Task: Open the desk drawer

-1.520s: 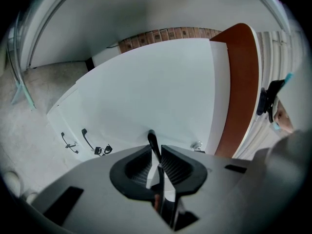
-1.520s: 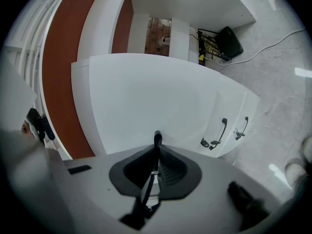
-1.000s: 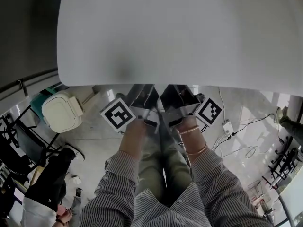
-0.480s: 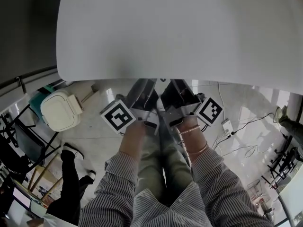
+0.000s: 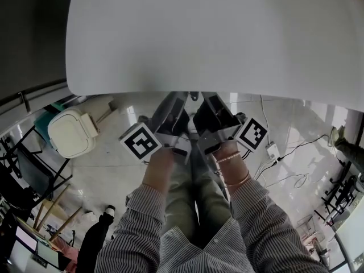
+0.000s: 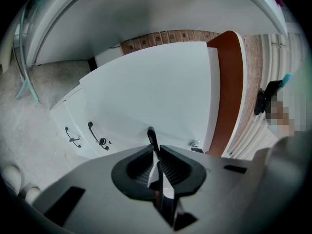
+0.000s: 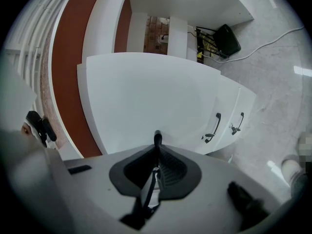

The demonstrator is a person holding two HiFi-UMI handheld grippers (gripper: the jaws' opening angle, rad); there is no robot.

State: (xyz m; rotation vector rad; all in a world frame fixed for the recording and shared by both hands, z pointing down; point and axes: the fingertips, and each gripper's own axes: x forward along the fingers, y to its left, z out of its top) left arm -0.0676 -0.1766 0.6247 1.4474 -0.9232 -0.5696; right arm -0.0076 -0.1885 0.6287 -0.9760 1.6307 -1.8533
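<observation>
View from the person's head, looking steeply down: a white desk top [image 5: 216, 38] fills the upper part. At far left, a white lidded bin [image 5: 71, 132] stands on the pale floor.

Two forearms in striped sleeves reach forward side by side. The hands are close together just below the desk's near edge.

The left hand [image 5: 161, 161] holds the left gripper [image 6: 155, 149]. Its marker cube [image 5: 140, 142] faces up and out to the left, and its front end runs under the desk top. In the left gripper view, the jaws have just been closing. They pinch a thin dark drawer handle [image 6: 151, 134], which sticks up from between the ribbed pads [image 6: 171, 168]. Behind the handle is the white drawer front [image 6: 156, 91], with a small lock [image 6: 194, 143] near its right edge. The drawer sits beneath the desk top and is hidden in the head view.

Just to the right, the right hand [image 5: 230, 155], with bracelets [image 5: 234, 169] at the wrist, holds the right gripper [image 7: 157, 152]. This gripper also points under the desk edge, and its own marker cube [image 5: 252, 134] faces out to the right. In the right gripper view, the jaws are nearly together, clamped on the drawer handle [image 7: 157, 138] against the same white front.

At far right, cables [image 5: 287, 180] and a white power strip [image 5: 273, 152] lie on the floor.
</observation>
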